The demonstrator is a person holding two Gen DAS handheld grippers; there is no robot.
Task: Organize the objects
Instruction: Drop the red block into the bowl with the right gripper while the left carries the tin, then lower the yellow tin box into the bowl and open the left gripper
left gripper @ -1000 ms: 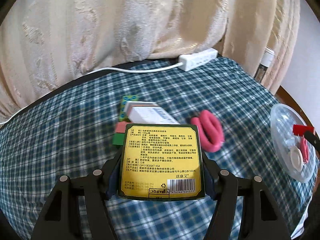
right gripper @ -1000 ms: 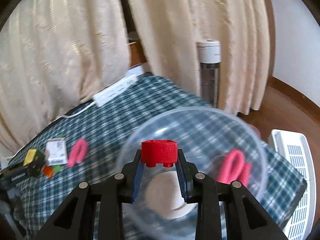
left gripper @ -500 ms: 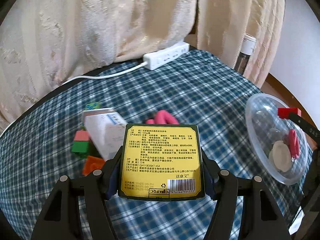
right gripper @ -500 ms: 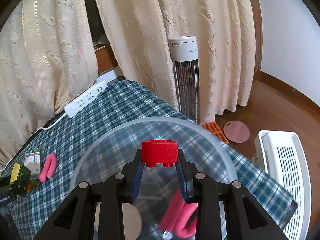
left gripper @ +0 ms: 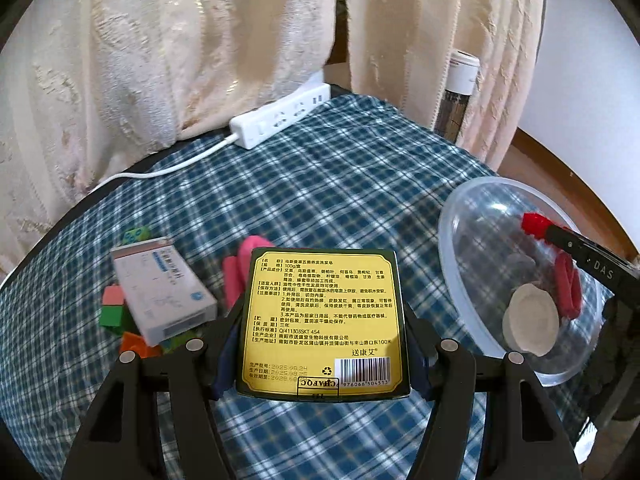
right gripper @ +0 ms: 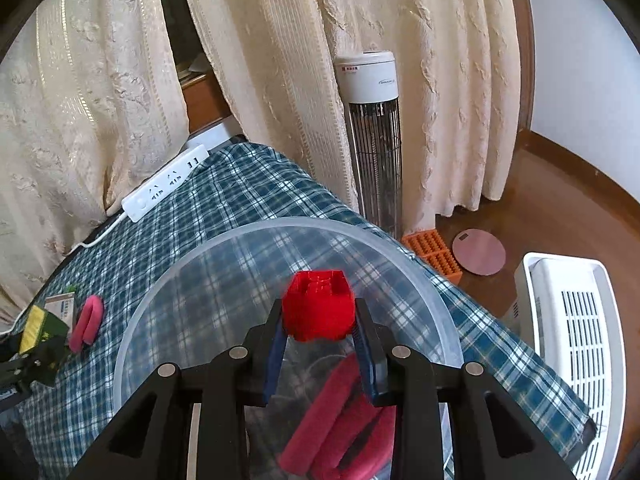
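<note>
My left gripper [left gripper: 324, 320] is shut on a yellow printed box [left gripper: 324, 320] held above the checked tablecloth; the box also shows at the left edge of the right wrist view [right gripper: 38, 328]. My right gripper [right gripper: 320, 320] hangs over a clear plastic bowl [right gripper: 240, 236], its jaws opening. Between them a red brick [right gripper: 318, 306] is blurred and tipped, loose from the pads. From the left wrist view the bowl [left gripper: 452, 216] sits at the right with the brick [left gripper: 536, 224] above it. A pink roll [right gripper: 328, 416] and a white disc [left gripper: 530, 320] lie in the bowl.
On the cloth lie a white medicine box [left gripper: 164, 288], small coloured blocks [left gripper: 112, 312] and another pink roll [left gripper: 236, 268]. A power strip [left gripper: 280, 120] lies at the table's far edge by the curtains. A tower heater [right gripper: 372, 128] and a white appliance [right gripper: 576, 352] stand on the floor.
The red brick has gone from square in the right jaws to tipped and blurred as they widen. The left gripper has carried the yellow box rightward, nearer the bowl.
</note>
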